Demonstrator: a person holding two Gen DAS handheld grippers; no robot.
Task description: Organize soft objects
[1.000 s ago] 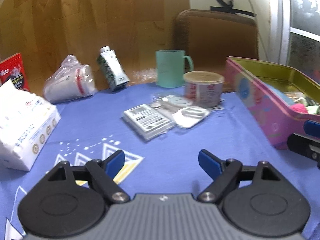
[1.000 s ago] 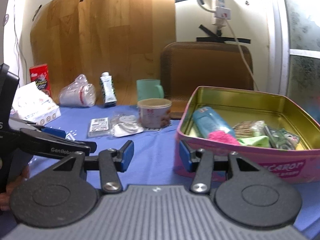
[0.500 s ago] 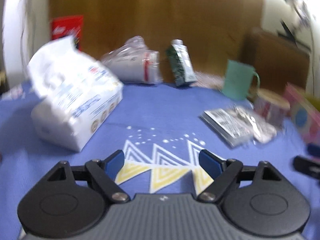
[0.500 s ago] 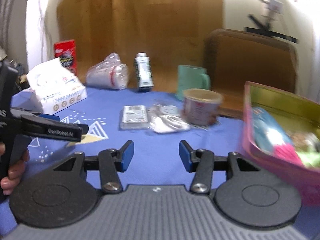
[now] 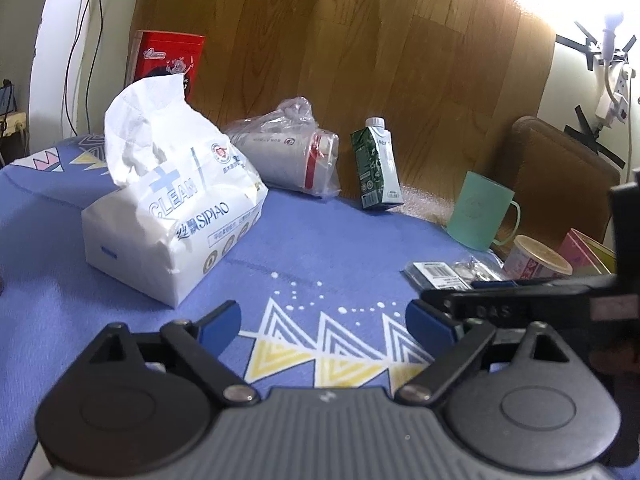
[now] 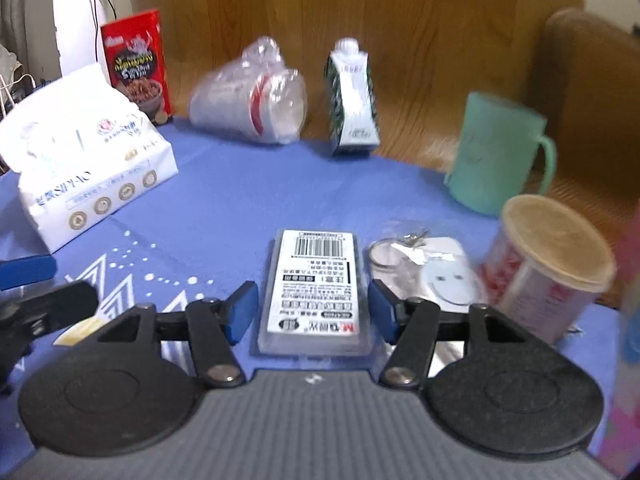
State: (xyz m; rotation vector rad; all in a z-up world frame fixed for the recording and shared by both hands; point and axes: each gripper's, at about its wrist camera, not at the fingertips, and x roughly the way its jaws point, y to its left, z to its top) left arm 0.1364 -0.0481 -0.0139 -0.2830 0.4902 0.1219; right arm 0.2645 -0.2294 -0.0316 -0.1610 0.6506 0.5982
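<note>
My right tongs (image 6: 312, 312) are low over the blue desk (image 6: 240, 192), jaws opening, with the flat barcode packet (image 6: 316, 288) lying between the pads but not pinched; I see a gap on both sides. My left tongs (image 5: 322, 322) are opening too and stand wide, with nothing between them but the cloth's triangle print. They aim toward the white tissue pack (image 5: 172, 208), which sits far left on the desk, well apart from the pads.

I judge the step in hand to be the pick of the packet with the right tongs. It sits square to the jaws, so I would keep the wrist straight, go a little lower and farther in, and close across its narrow width near the middle. The clear wrapped keyring item (image 6: 424, 268) lies just right of it, and the paper-lidded tub (image 6: 548, 264) stands just beyond; the right pad must slip between packet and wrapper without dragging either. The left tongs' tip shows at the near left, so I would hold that hand off.
</note>
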